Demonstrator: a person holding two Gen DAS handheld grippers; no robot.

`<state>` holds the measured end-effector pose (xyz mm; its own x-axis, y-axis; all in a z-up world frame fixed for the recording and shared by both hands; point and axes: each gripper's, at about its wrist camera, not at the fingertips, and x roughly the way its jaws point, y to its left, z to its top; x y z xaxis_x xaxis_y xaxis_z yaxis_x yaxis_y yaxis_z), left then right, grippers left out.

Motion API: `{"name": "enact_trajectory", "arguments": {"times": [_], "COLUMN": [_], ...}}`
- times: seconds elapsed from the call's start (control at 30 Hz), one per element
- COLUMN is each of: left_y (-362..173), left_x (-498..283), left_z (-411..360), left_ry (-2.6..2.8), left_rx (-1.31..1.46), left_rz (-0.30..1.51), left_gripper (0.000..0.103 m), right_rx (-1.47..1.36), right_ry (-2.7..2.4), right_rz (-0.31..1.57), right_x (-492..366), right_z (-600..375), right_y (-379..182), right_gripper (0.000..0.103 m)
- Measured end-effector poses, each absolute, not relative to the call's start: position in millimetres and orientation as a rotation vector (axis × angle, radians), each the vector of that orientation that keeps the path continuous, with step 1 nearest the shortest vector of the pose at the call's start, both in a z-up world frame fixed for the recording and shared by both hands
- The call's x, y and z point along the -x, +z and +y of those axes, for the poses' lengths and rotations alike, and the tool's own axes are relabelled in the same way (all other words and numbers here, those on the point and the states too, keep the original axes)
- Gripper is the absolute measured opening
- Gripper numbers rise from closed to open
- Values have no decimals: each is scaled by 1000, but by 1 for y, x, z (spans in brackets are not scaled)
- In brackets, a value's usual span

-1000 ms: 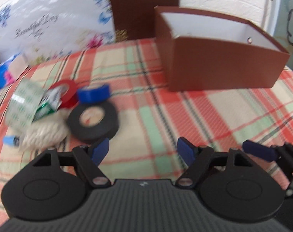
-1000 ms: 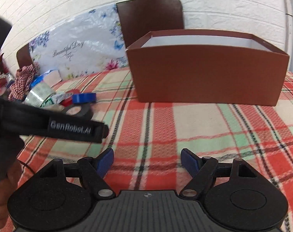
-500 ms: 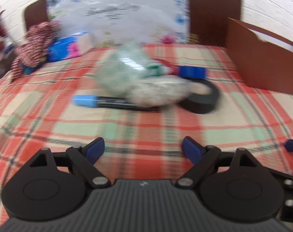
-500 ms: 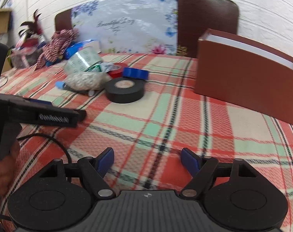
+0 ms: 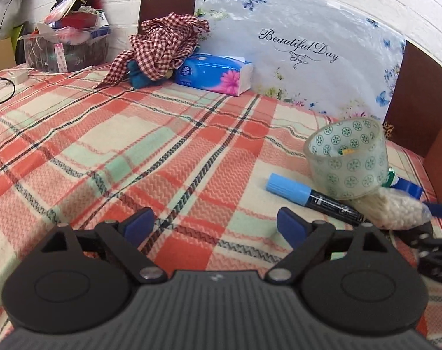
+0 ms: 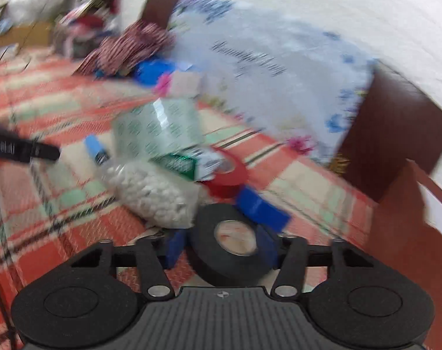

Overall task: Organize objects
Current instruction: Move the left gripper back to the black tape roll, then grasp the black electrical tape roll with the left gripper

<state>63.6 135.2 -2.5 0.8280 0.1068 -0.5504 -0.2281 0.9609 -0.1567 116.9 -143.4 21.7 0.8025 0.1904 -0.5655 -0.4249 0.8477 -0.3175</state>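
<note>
I judge this barely begun — my right gripper (image 6: 221, 246) is closing its jaws around the flat black tape roll (image 6: 229, 248) on the plaid tablecloth (image 5: 133, 151), my left gripper (image 5: 215, 224) hangs spread and empty, and the pile beside it is unsorted.

Black tape roll (image 6: 229, 250) lying flat, beside bead bag (image 6: 153, 195), red tape (image 6: 228, 172)

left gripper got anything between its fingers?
No. In the left wrist view the left gripper stands wide over bare plaid tablecloth; the blue-capped marker lies off to its right.
</note>
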Motion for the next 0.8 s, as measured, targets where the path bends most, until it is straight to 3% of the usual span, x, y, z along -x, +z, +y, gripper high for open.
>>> {"name": "enact_trajectory", "arguments": {"times": [0.17,0.37,0.47,0.5,0.53,0.8], "left_y": [-4,-4,-4,-5,-5,-4], "left_x": [-63,-63,-64,-64,-65,-63], "left_z": [137,135,134,133,132,111], "left_ry": [173,142,138,139,141,137], "left_rx": [224,217,208,204,198,79], "left_rz": [569,569,572,573,576,636], "left_gripper": [93,93,93,93,93,93], "right_rx": [503,491,473,448,413,270], "right_ry": [366,376,355,358,365,287], "right_rz": [577,584,554,540,541,525], "right_x": [-98,-3,34,40,42,40], "right_z": [-140,-168,-178,-182,-187,-219], "right_y": [26,25,26,29,32,43], "right_gripper": [30,31,38,49,51,57]}}
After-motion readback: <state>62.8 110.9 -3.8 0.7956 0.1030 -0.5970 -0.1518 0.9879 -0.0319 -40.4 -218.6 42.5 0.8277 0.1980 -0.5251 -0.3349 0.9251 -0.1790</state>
